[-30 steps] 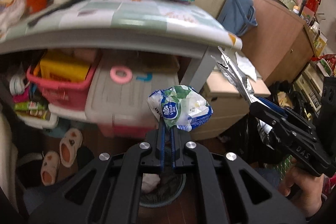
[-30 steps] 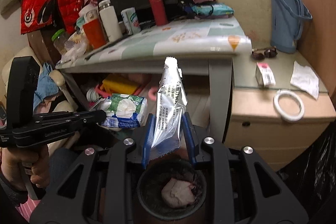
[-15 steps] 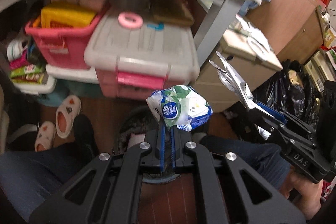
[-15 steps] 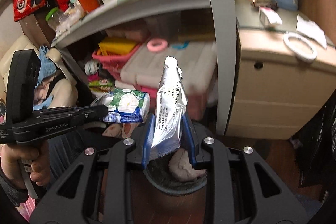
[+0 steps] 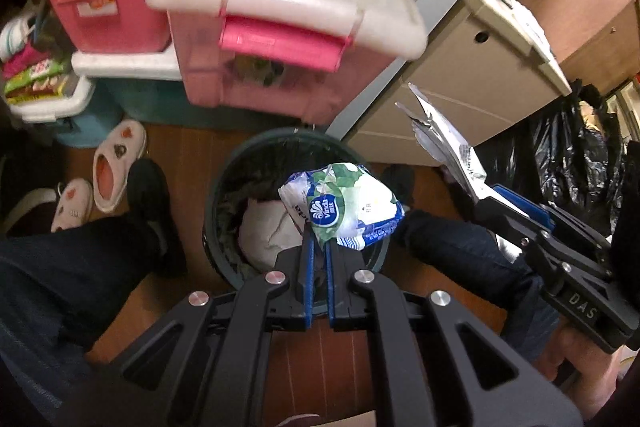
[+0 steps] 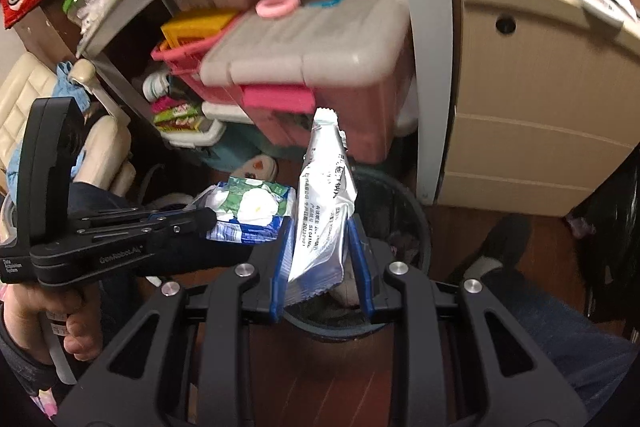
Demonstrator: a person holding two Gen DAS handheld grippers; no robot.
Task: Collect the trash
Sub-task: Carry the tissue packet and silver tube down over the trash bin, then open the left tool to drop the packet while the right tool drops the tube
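Left hand-held gripper (image 5: 318,247) pinches a crumpled green-and-white tissue packet (image 5: 344,205); right hand-held gripper (image 6: 320,251) grips a silver foil wrapper (image 6: 324,203), both above a round dark trash bin (image 5: 256,163).

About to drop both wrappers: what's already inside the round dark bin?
Inside the round dark bin, a crumpled whitish wad lies on dark lining. The left gripper and its green-and-white tissue wrapper hide the rest.

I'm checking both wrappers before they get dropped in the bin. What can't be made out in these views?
- Trash bin contents, left wrist view: tissue wrapper covers them.
- Bin's near rim, right wrist view: behind the right hand-held gripper.
- Silver packet print: too small.
- Pink storage box: motion-blurred.
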